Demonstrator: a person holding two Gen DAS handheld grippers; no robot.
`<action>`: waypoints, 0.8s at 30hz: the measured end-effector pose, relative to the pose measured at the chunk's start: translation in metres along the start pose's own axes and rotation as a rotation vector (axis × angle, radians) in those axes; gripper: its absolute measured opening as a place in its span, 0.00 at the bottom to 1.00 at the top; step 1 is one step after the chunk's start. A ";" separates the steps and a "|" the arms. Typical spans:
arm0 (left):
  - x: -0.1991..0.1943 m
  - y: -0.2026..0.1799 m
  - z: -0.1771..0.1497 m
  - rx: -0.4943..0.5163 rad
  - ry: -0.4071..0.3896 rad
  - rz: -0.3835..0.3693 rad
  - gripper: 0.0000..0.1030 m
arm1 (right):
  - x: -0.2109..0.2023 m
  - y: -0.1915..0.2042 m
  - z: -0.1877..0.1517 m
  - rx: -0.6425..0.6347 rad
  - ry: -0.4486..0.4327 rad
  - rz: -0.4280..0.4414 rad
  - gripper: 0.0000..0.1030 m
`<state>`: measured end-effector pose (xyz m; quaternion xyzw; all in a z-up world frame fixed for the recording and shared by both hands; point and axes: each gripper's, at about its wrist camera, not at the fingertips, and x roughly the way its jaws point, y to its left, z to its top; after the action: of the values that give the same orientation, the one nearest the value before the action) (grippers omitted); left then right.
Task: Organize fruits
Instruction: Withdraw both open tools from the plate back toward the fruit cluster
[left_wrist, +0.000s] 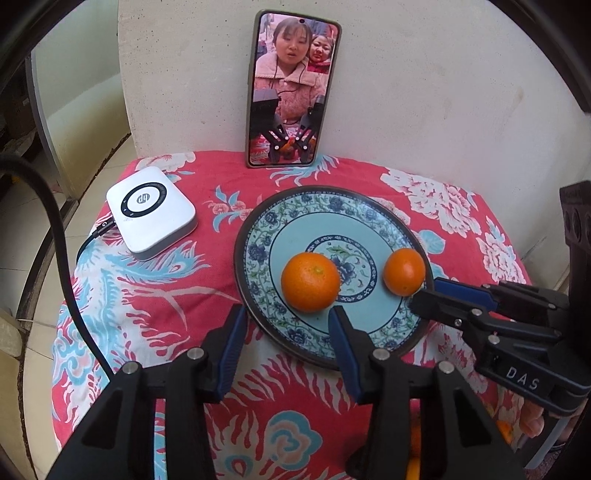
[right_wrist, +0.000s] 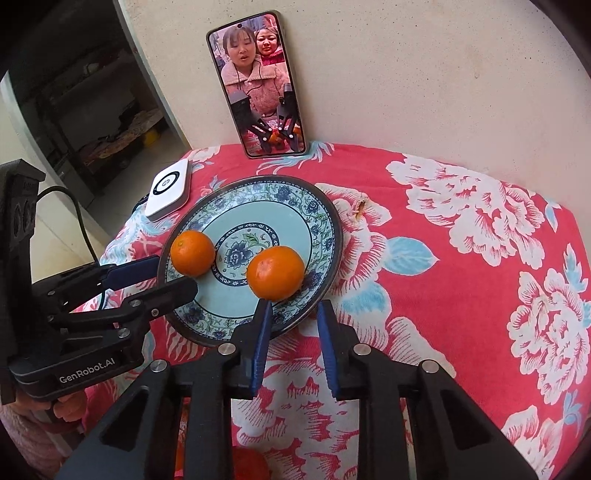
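Two oranges lie on a blue flowered plate (left_wrist: 295, 229) (right_wrist: 295, 221). In the left wrist view my left gripper (left_wrist: 286, 314) is open over the plate's near rim. The bigger orange (left_wrist: 310, 282) (right_wrist: 192, 253) sits just past its tips, not between them. My right gripper (right_wrist: 293, 306) (left_wrist: 424, 291) stands at the plate's right edge. Its blue pads are a narrow gap apart with nothing in the gap. The other orange (right_wrist: 275, 271) (left_wrist: 404, 271) rests just beyond its tips. From the right wrist view the left gripper (right_wrist: 177, 277) reaches in beside the left orange.
A phone (left_wrist: 291, 88) (right_wrist: 258, 85) leans on the wall behind the plate. A white box (left_wrist: 151, 212) with a black cable lies at the left. The red flowered cloth (right_wrist: 461, 258) covers a small round table that drops off left and right. More orange fruit (right_wrist: 251, 465) shows under the grippers.
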<state>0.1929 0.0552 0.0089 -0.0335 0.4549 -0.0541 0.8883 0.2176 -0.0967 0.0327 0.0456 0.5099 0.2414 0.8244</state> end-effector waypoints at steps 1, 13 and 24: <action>-0.001 0.001 0.000 0.001 0.003 0.000 0.42 | -0.001 0.001 -0.001 -0.003 -0.003 -0.006 0.24; -0.019 -0.014 -0.027 0.060 0.023 0.003 0.41 | -0.023 0.007 -0.030 -0.019 -0.001 -0.024 0.24; -0.033 -0.021 -0.044 0.083 0.018 0.003 0.41 | -0.036 0.010 -0.051 0.003 -0.007 -0.030 0.24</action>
<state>0.1366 0.0383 0.0120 0.0047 0.4603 -0.0716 0.8848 0.1568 -0.1121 0.0409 0.0402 0.5080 0.2280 0.8297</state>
